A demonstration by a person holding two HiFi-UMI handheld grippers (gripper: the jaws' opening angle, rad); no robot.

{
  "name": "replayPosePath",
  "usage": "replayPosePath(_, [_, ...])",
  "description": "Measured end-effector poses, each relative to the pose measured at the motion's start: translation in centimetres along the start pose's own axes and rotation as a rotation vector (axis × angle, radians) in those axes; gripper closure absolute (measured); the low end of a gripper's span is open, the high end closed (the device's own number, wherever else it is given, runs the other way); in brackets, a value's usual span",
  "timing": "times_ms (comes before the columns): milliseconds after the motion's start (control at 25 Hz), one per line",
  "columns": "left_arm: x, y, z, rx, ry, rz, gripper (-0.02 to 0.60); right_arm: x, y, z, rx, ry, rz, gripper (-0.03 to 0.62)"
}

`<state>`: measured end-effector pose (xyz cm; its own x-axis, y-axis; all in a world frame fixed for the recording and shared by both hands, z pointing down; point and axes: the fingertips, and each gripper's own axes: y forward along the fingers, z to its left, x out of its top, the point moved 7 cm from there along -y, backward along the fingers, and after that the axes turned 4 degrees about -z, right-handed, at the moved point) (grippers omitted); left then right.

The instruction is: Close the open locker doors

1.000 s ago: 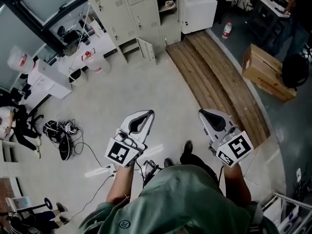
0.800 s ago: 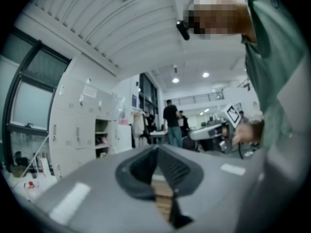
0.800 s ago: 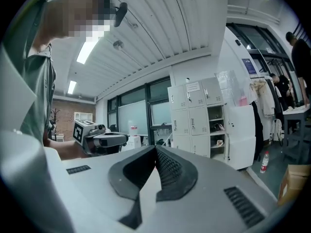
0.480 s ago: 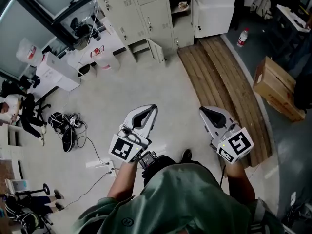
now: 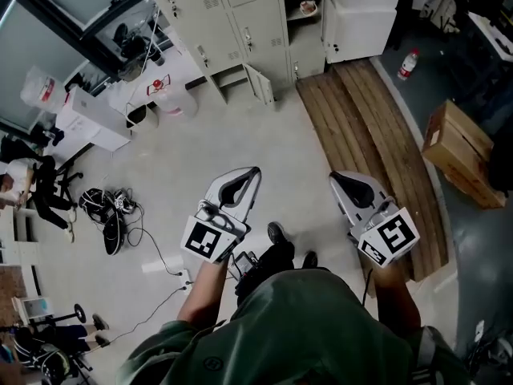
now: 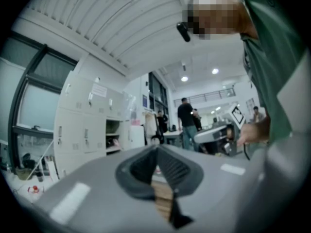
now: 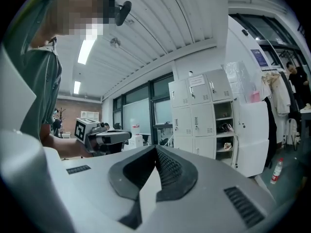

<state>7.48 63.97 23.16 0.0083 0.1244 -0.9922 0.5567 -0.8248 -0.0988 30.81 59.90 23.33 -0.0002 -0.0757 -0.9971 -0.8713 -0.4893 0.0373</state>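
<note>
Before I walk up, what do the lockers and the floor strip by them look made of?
Lockers: probably painted sheet metal, matte cream, judging by vent slots and small handles. Floor strip: wood planks, brown and dull, with visible board seams.

Steep downward look at a person in a green shirt (image 5: 296, 327), left gripper (image 5: 253, 172) and right gripper (image 5: 333, 178) held out side by side, beige lockers (image 5: 240, 22) well ahead, low locker door (image 5: 260, 84) and tall door (image 5: 358, 18) open, wooden planks (image 5: 361, 127) and cardboard box (image 5: 461, 151) at right, tangled cables (image 5: 112, 215) at left.
</note>
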Motion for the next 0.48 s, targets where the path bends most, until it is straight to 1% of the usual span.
replayPosePath(200, [-0.6, 1.6, 5.0, -0.043, 0.026, -0.014, 0.578, 0.0, 4.4, -1.6, -0.051, 0.0, -0.008, 0.588])
replayPosePath(320, [-1.0, 2.0, 8.1, -0.056, 0.007, -0.027, 0.578, 0.4, 7.4, -2.1, -0.075, -0.009, -0.011, 0.588])
replayPosePath(480, [-1.5, 2.9, 11.5, -0.084, 0.01, -0.029, 0.578, 0.8, 10.8, -2.7, -0.091, -0.003, -0.015, 0.588])
